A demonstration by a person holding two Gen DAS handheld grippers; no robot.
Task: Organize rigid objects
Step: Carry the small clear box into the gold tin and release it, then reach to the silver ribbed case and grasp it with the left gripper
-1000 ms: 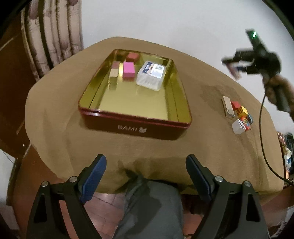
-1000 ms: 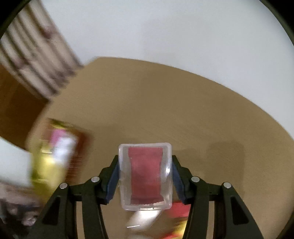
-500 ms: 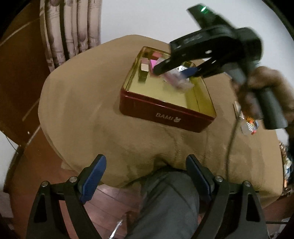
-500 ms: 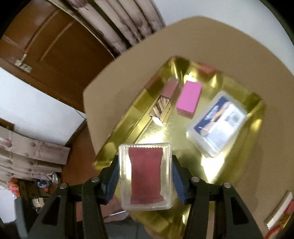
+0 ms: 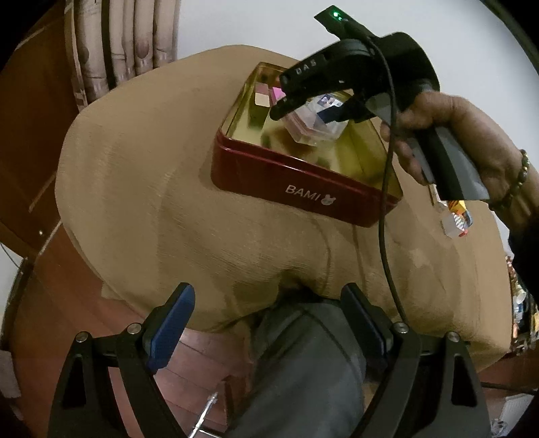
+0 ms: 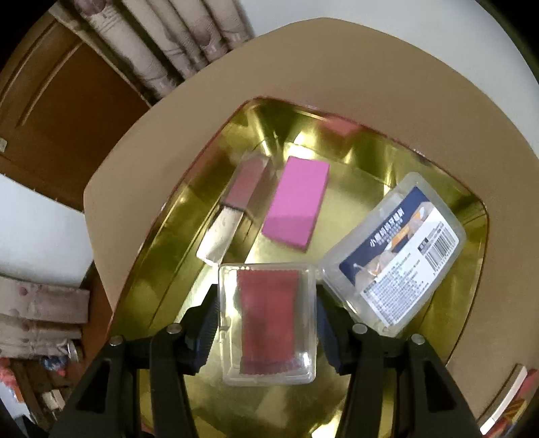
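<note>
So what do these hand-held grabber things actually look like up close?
Each is black framing with silver bolts and two blue-padded fingers. The right gripper has a dark grey handle, white lettering, a green light and a trailing black cable. The person's right hand wears a beaded bracelet.

Looking out from my left side: a plain white wall (image 5: 235,23) runs across the top from twelve to two o'clock. At eleven o'clock, pale patterned curtains (image 5: 134,43) hang in folds, and a dark wooden door (image 5: 30,111) fills nine to ten. The round surface under a tan cloth (image 5: 151,188) takes up the middle. Below it, at seven o'clock, reddish wood floor (image 5: 202,364). From my right side, the curtains (image 6: 175,43) sit at twelve, the brown panelled door (image 6: 67,101) at ten, a white wall strip (image 6: 37,229) at nine. Clutter at seven, too blurred to name.
</note>
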